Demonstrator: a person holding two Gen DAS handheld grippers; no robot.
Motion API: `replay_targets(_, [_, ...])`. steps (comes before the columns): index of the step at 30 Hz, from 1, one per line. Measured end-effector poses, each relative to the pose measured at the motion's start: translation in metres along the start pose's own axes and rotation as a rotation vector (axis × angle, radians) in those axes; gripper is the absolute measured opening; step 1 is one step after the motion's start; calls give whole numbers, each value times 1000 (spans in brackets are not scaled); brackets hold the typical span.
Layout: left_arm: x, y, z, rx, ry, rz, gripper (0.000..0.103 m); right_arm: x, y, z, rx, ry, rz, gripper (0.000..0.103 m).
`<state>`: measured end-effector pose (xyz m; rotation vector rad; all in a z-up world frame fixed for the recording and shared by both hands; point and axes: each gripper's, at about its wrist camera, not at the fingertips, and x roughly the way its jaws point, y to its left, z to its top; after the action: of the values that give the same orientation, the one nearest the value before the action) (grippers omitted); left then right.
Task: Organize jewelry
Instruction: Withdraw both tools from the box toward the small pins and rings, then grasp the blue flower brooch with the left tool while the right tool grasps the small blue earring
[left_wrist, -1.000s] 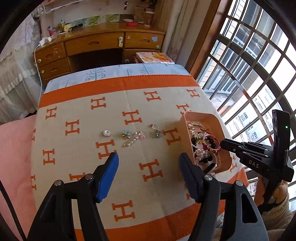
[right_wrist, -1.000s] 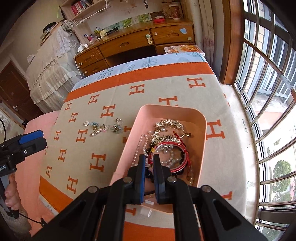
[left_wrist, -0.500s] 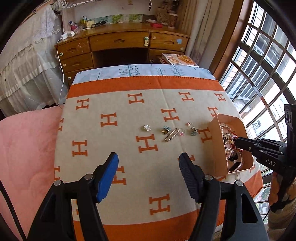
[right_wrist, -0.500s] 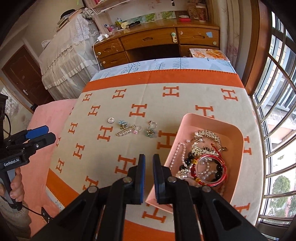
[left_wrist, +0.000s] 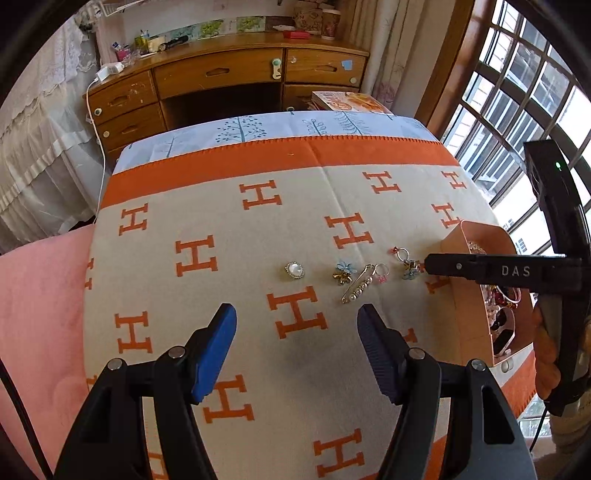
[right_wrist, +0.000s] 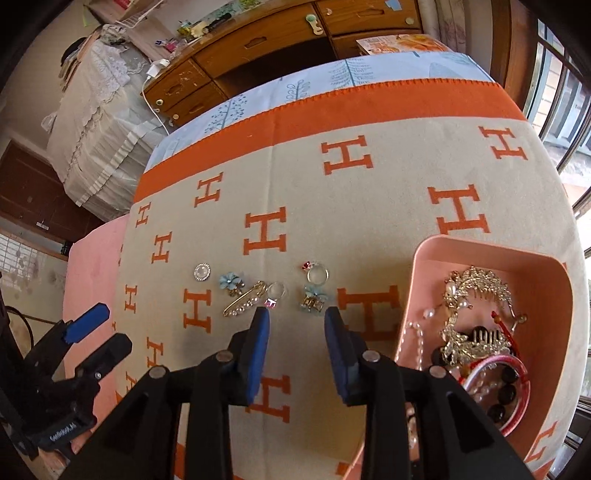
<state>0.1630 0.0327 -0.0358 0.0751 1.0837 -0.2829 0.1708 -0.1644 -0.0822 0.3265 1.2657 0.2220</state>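
I'm hovering my right gripper (right_wrist: 297, 314) with jaws released just short of the blue flower charm (right_wrist: 314, 299) on the blanket (right_wrist: 369, 221), left gripper (left_wrist: 295, 321) gaping idle too, so next I'm probably closing in, pinching it and moving it to the pink tray (right_wrist: 480, 247).

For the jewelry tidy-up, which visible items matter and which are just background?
Job items: pink plastic tray of bracelets, round pearl brooch, gold pearl safety pin, blue flower clip, open right gripper.

Background: wooden drawer desk, orange magazine.
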Motion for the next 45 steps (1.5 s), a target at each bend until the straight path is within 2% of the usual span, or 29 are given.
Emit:
replay_targets(3, [16, -7, 3, 62, 5, 13, 66, 16, 1, 7, 12, 23, -28, 31])
replay_targets(6, [29, -9, 5, 83, 22, 10, 66, 28, 6, 8, 4, 40, -69, 31])
replay_targets(10, [38, -10, 4, 107, 26, 1, 66, 31, 13, 8, -31, 23, -146, 31])
replay_targets(16, [44, -14, 3, 149, 24, -2, 66, 40, 20, 8, -116, 60, -237, 31])
replay_targets(18, [46, -15, 3, 160, 24, -2, 66, 41, 23, 6, -151, 61, -260, 24])
replay_targets(24, [52, -19, 7, 177, 21, 5, 66, 33, 27, 0, -203, 46, -222, 23])
replay_targets(27, [56, -21, 13, 172, 21, -11, 66, 17, 27, -4, -207, -1, -187, 23])
replay_targets(29, [60, -24, 19, 168, 27, -30, 63, 3, 23, -8, -202, -33, -164, 23])
replay_targets(31, [67, -26, 25, 161, 52, -61, 47, -7, 20, -9, -190, -45, -136, 23])
replay_targets(33, [76, -29, 32, 147, 88, -92, 37, -15, 16, -10, -179, -55, -116, 23])
replay_targets(37, [91, -32, 41, 126, 139, -119, 32, -23, 14, -12, -178, -71, -96, 23])
replay_targets(41, [97, -36, 43, 127, 162, -131, 31, -25, 12, -14, -178, -77, -81, 23])
replay_targets(43, [100, -37, 43, 130, 176, -122, 21, -26, 10, -15, -179, -80, -79, 23])
replay_targets(45, [105, -37, 43, 128, 193, -119, 18, -26, 9, -15, -179, -83, -75, 23])
